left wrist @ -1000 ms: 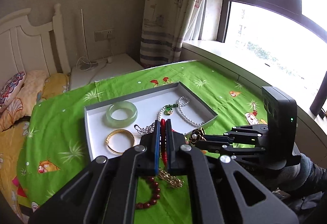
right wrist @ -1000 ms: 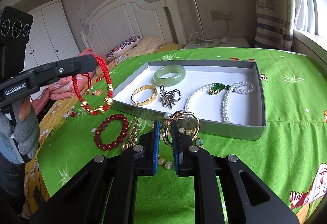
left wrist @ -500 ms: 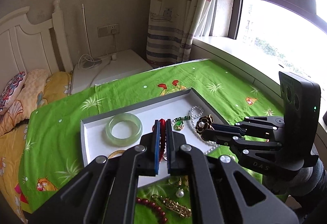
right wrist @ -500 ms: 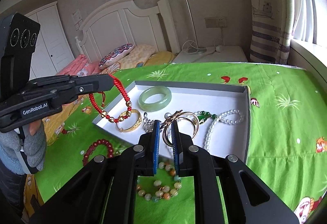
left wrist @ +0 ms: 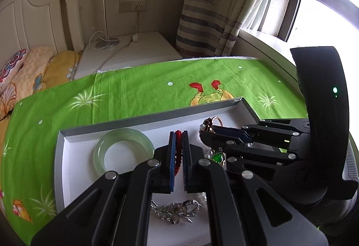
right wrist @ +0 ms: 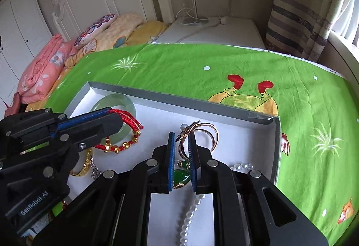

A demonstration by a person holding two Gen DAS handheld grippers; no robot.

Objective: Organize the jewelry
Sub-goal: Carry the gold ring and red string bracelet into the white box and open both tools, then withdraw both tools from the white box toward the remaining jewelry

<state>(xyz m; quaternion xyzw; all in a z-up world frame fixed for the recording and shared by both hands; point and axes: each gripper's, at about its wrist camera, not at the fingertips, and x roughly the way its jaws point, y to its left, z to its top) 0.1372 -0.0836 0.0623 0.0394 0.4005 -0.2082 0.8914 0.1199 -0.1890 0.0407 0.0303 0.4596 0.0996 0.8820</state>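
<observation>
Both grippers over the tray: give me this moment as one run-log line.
left gripper: shut on red cord bracelet | right gripper: shut on gold bangles | both above white tray | jade bangle in tray

A tray (right wrist: 224, 109) lies on a cloth (right wrist: 179, 71) over the bed. In the tray, a bangle (left wrist: 123, 149) lies at the far left, a brooch (left wrist: 177, 212) near it, and a bead necklace (right wrist: 190, 212) to the right. Behind the cloth stands a nightstand (left wrist: 134, 53).
</observation>
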